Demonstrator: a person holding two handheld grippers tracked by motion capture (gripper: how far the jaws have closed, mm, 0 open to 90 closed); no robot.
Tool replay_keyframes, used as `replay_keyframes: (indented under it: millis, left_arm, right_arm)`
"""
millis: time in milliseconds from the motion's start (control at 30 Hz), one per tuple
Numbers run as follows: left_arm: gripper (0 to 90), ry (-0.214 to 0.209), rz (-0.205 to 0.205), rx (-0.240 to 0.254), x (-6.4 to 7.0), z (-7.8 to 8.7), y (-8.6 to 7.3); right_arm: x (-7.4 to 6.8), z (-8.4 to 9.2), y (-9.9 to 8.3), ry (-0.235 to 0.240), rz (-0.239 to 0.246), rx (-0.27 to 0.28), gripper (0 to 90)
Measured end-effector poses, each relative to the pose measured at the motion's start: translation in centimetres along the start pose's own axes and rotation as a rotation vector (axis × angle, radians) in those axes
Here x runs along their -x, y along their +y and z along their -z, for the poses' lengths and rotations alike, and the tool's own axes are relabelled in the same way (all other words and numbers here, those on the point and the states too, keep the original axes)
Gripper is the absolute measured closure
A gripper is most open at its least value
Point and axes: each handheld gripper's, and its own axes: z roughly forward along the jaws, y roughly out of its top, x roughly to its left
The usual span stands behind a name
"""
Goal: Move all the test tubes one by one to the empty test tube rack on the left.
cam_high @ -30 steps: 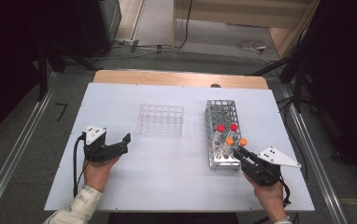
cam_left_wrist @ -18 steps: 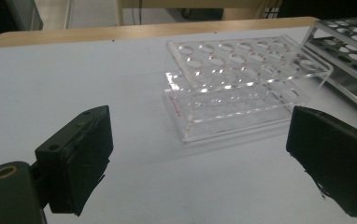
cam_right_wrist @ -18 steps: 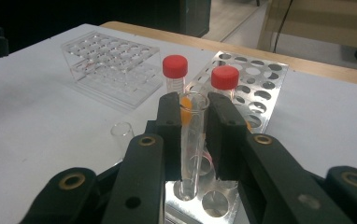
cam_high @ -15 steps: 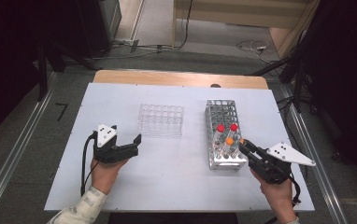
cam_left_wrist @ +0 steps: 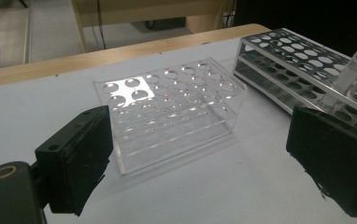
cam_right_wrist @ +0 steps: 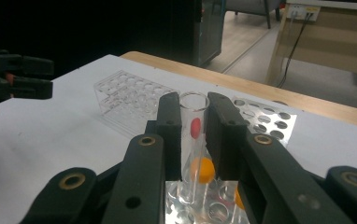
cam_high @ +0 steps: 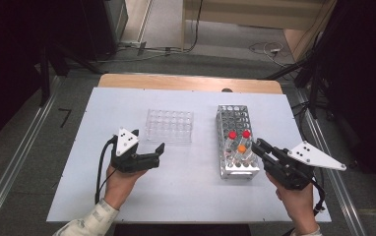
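Observation:
My right gripper (cam_right_wrist: 195,112) is shut on a clear, uncapped test tube (cam_right_wrist: 194,99), which it holds upright just above the metal rack (cam_right_wrist: 260,119). In the high view that gripper (cam_high: 256,145) hangs at the near right corner of the metal rack (cam_high: 222,147), where two red-capped tubes (cam_high: 232,134) and an orange-capped one (cam_high: 242,148) stand. My left gripper (cam_high: 147,141) is open with nothing in it, just in front of the clear plastic rack (cam_high: 169,125). In the left gripper view the jaws (cam_left_wrist: 204,163) frame that clear rack (cam_left_wrist: 167,112), whose holes hold nothing.
The white table top (cam_high: 196,196) has bare room in front of both racks. A wooden strip (cam_high: 186,82) runs along the far edge. Dark stands and cables (cam_high: 314,73) crowd the right side, and a rail (cam_high: 9,187) runs along the left.
My left gripper has moved right and risen towards the clear rack. My right gripper has lifted, still shut on the tube.

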Motion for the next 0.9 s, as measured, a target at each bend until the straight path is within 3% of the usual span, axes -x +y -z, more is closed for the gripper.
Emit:
replay_keyframes:
  millis: [367,600,900]
  left_arm:
    - [7.6,-0.072,-0.015,-0.019,1.2,-0.4,1.1]
    - [13.1,-0.108,-0.053,-0.002,2.4,-1.0,1.6]
    - [17.0,-0.156,-0.061,-0.024,3.4,-2.6,1.8]
  right_arm:
    - [-2.0,-2.7,1.4,0.072,0.023,0.0,73.8]
    - [-3.3,-5.9,2.1,0.129,0.019,-0.016,73.8]
    - [-5.6,-10.1,2.9,0.178,0.033,-0.056,73.8]
